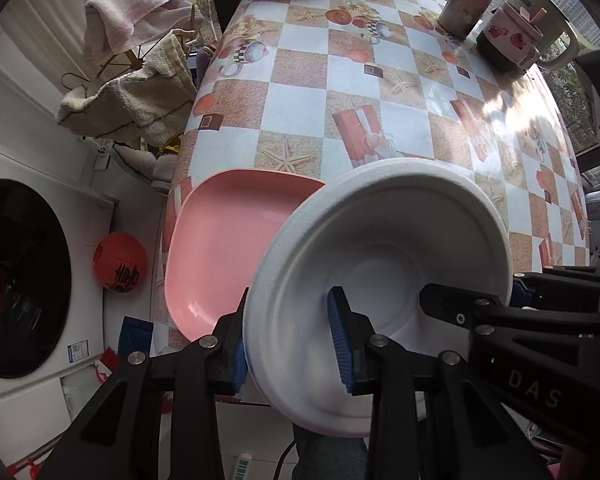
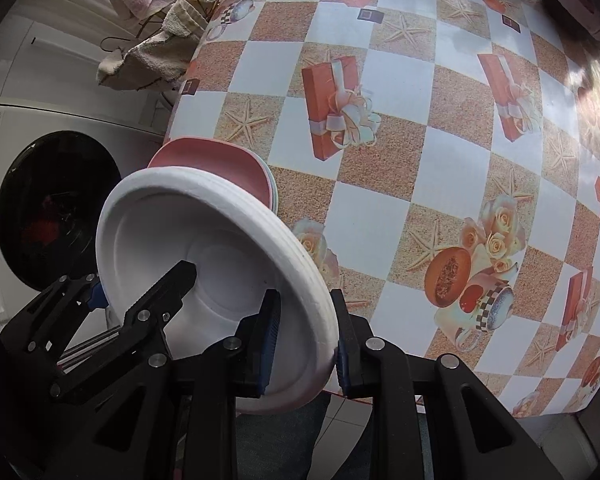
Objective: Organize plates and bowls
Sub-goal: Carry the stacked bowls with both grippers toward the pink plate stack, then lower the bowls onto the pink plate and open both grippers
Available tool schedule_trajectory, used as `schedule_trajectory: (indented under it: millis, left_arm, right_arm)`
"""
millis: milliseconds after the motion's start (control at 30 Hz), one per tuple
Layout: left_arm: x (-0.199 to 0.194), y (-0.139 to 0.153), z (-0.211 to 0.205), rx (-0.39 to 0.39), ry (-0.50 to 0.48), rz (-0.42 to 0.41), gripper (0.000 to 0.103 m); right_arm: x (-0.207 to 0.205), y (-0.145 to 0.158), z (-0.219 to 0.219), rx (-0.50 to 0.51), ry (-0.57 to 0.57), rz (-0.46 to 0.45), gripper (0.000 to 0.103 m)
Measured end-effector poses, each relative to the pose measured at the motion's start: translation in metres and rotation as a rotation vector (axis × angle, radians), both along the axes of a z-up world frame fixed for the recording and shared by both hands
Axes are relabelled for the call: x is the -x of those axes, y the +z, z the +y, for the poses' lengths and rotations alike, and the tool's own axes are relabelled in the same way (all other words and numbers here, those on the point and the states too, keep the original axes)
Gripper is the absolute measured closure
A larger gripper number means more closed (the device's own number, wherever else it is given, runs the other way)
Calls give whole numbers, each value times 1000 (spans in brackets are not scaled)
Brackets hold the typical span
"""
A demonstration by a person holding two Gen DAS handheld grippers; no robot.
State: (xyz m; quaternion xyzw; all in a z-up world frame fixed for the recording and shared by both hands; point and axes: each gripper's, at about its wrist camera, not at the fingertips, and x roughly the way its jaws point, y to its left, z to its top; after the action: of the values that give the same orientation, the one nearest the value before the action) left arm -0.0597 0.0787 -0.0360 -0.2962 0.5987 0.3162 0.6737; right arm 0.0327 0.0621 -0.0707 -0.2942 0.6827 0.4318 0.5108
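While the white bowl (image 1: 384, 288) hangs tilted above the near edge of the table (image 1: 380, 92), the left gripper (image 1: 292, 344) pinches its left rim and the right gripper (image 2: 304, 340) pinches the opposite rim. Just beside it lies a pink plate (image 1: 224, 248). A washing machine (image 2: 52, 200) stands left of the table.

The bowl (image 1: 380, 280) hangs right of the plate (image 1: 220, 248) on the table (image 1: 340, 100).

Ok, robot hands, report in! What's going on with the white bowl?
Left gripper and right gripper both clamped on white bowl rim. Bowl tilted, beside pink plate. Nothing blocking.
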Motion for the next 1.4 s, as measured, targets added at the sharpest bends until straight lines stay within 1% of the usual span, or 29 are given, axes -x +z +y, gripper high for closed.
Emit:
schedule_trajectory:
  millis: [67, 233, 467, 833, 1033, 1167, 1233, 1300, 1333, 1400]
  left_arm:
    - [9, 0, 6, -4, 25, 3, 66]
    - [28, -1, 18, -2, 75, 13, 66]
    - [42, -4, 25, 3, 107, 20, 66]
    - [48, -10, 28, 18, 128, 24, 66]
    - [47, -20, 38, 27, 134, 33, 66]
    - [46, -29, 44, 19, 128, 51, 67]
    - [45, -32, 45, -7, 126, 63, 67]
    - [45, -32, 45, -46, 123, 82, 63]
    - [46, -31, 45, -44, 127, 72, 62]
    - [49, -29, 45, -38, 140, 54, 55]
  right_arm:
    - [6, 4, 3, -5, 22, 2, 76]
    - [23, 3, 18, -9, 67, 8, 76]
    - [40, -3, 32, -3, 101, 12, 76]
    - [46, -8, 38, 8, 122, 6, 76]
    - [46, -15, 46, 15, 122, -2, 76]
    - [47, -22, 55, 18, 133, -14, 76]
    - [47, -27, 58, 20, 136, -11, 76]
    - [46, -30, 59, 22, 142, -18, 75]
    - [46, -30, 59, 24, 143, -17, 75]
    - [44, -29, 56, 25, 142, -16, 75]
